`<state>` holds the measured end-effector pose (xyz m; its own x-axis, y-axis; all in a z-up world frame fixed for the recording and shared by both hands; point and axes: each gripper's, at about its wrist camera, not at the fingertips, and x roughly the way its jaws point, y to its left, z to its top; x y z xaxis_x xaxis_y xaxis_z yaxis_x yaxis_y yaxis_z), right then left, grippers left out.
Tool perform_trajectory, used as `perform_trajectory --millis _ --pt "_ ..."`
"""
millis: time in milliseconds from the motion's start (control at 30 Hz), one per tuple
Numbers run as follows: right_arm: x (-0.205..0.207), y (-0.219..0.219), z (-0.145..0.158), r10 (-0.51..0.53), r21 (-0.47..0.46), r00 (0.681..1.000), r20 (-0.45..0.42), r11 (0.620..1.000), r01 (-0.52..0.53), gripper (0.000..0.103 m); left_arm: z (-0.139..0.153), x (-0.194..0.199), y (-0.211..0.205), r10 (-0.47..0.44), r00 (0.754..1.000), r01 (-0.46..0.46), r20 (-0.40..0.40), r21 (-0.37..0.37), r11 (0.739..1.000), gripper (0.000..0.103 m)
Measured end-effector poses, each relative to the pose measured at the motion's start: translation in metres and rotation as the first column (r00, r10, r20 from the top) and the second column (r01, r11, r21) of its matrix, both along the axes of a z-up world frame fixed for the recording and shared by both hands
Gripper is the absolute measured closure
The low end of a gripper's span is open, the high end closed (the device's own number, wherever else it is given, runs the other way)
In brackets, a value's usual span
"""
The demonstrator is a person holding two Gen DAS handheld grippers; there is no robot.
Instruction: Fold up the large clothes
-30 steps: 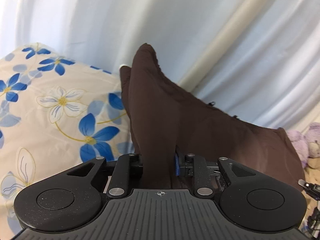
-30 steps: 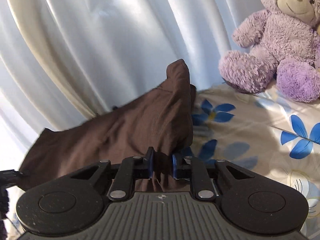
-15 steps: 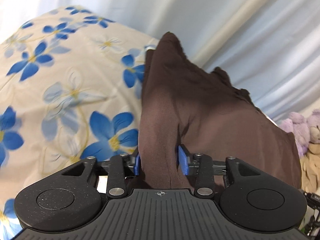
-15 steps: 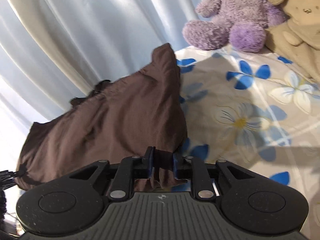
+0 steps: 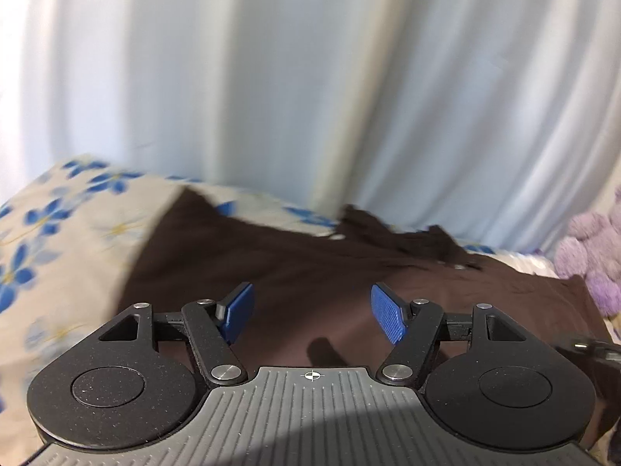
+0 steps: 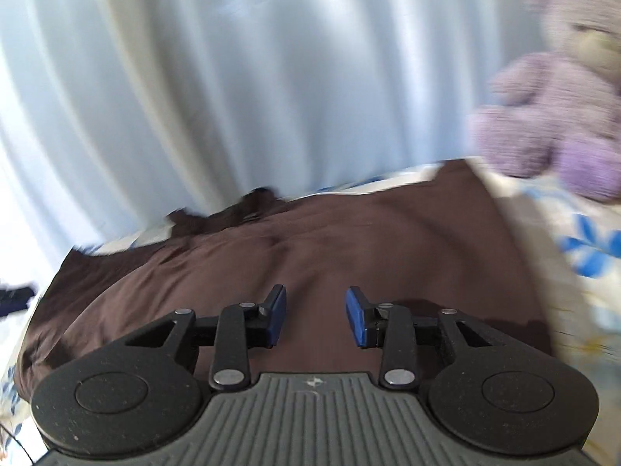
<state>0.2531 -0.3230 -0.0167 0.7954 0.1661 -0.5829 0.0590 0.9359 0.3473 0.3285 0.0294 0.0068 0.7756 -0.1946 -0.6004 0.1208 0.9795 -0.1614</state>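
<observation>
Left tool (image 5: 312,312) has its blue ribbed pads (image 5: 389,317) spread wide, having just been opening, with nothing between them; the brown garment (image 5: 295,272) lies flat on the bed below. Right tool (image 6: 315,316) is also apart, less so, its jaws just been opening too, gripping nothing above the same cloth (image 6: 310,248).

Only the left view shows the garment's pointed corner over the flowered bedsheet (image 5: 66,233) on that side, plus dark lumpy bits along its far edge, too blurred to identify. The right view gets most of the fuzzy purple teddy bear (image 6: 559,116); the left one only catches a cut-off bit at the frame edge. Behind everything hangs a pale, softly pleated curtain (image 5: 310,77). Both shots are motion-smeared.
</observation>
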Motion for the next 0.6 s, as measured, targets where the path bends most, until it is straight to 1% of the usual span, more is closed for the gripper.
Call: perform_trajectory --millis 67,133,200,267,300,333,400,467,600 --pt "0.030 0.033 -0.007 0.057 -0.006 0.998 -0.006 0.998 -0.057 0.087 -0.012 0.015 -0.035 -0.046 0.999 0.046 -0.009 0.024 0.999 0.030" --pt "0.059 0.059 -0.016 0.096 -0.021 0.995 -0.032 0.995 -0.097 0.091 -0.023 0.028 -0.061 -0.066 0.998 0.067 -0.017 0.059 0.996 0.031" --pt "0.079 0.075 -0.028 0.088 -0.071 0.994 -0.068 0.993 -0.093 0.094 -0.035 0.036 -0.078 -0.073 0.997 0.075 -0.024 0.073 0.995 0.031" --pt "0.093 0.078 -0.039 0.084 -0.117 0.994 -0.066 0.989 -0.091 0.103 -0.045 0.046 -0.086 -0.063 0.997 0.066 -0.044 0.072 0.995 0.031" --pt "0.097 0.077 -0.043 0.086 -0.132 0.995 -0.057 0.987 -0.092 0.103 -0.051 0.050 -0.088 -0.061 0.997 0.064 -0.052 0.069 0.996 0.031" --pt "0.101 0.074 -0.046 0.088 -0.127 0.995 -0.050 0.987 -0.094 0.103 -0.055 0.055 -0.091 -0.051 0.997 0.055 -0.057 0.073 0.996 0.031" --pt "0.107 0.071 -0.047 0.096 -0.139 0.994 -0.048 0.985 -0.102 0.103 -0.060 0.062 -0.096 -0.047 0.998 0.051 -0.044 0.096 0.994 0.030" --pt "0.113 0.073 -0.047 0.084 -0.178 0.996 -0.042 0.980 -0.090 0.103 -0.065 0.069 -0.101 -0.043 0.999 0.047 -0.032 0.119 0.992 0.029" --pt "0.119 0.079 -0.049 0.070 -0.226 0.997 -0.013 0.972 -0.071 0.103 -0.075 0.083 -0.106 -0.020 1.000 0.020 -0.007 0.108 0.994 0.027"
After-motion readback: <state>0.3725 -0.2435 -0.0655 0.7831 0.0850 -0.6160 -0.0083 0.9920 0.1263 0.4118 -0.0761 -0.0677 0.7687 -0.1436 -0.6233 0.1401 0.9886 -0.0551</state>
